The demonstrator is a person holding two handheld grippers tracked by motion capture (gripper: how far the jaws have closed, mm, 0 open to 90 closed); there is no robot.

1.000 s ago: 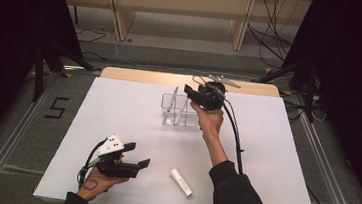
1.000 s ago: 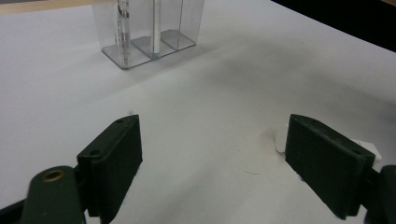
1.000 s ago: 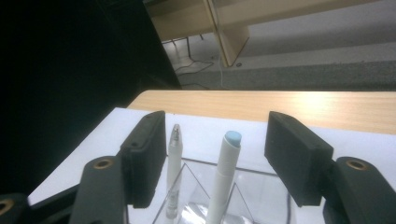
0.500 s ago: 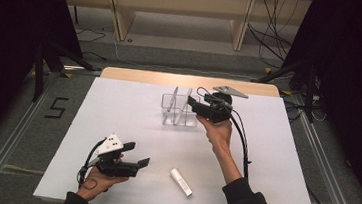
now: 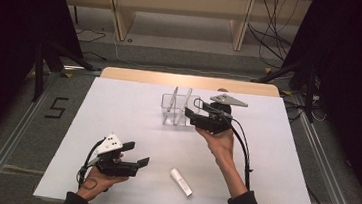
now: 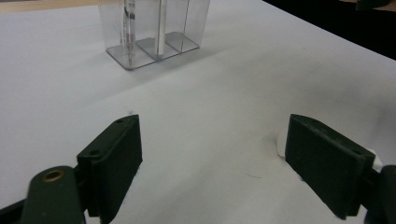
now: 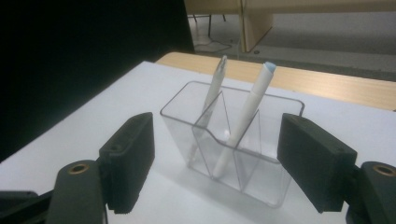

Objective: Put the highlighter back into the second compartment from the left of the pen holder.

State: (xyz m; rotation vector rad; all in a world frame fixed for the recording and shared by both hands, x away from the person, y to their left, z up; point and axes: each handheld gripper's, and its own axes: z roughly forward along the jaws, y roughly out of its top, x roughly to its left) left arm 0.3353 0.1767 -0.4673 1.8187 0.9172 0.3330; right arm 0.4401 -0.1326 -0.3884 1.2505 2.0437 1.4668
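Observation:
A clear divided holder (image 5: 168, 113) stands at the far middle of the white table (image 5: 273, 171), with two white pens (image 5: 173, 99) (image 5: 187, 98) leaning in it. My right gripper (image 5: 191, 110) hovers just right of the holder and points at it. In the right gripper view the holder (image 7: 261, 182) and both pens (image 7: 212, 93) (image 7: 250, 107) stand beyond the right gripper (image 7: 217, 140). Its jaws have just been opening, with nothing between them. My left gripper (image 5: 136, 154) rests open near the front left. A white marker (image 5: 181, 181) lies beside it and peeks out behind one jaw (image 6: 281, 144).
A wooden strip (image 5: 186, 80) runs along the table's far edge, with shelving legs and cables on the floor behind. Metal rails (image 5: 9, 141) flank the table. White surface stretches between the left gripper (image 6: 210, 140) and the holder (image 6: 154, 28).
My right gripper has drawn back from over the holder toward the near right, and its jaws stand wider. The left hand has kept still.

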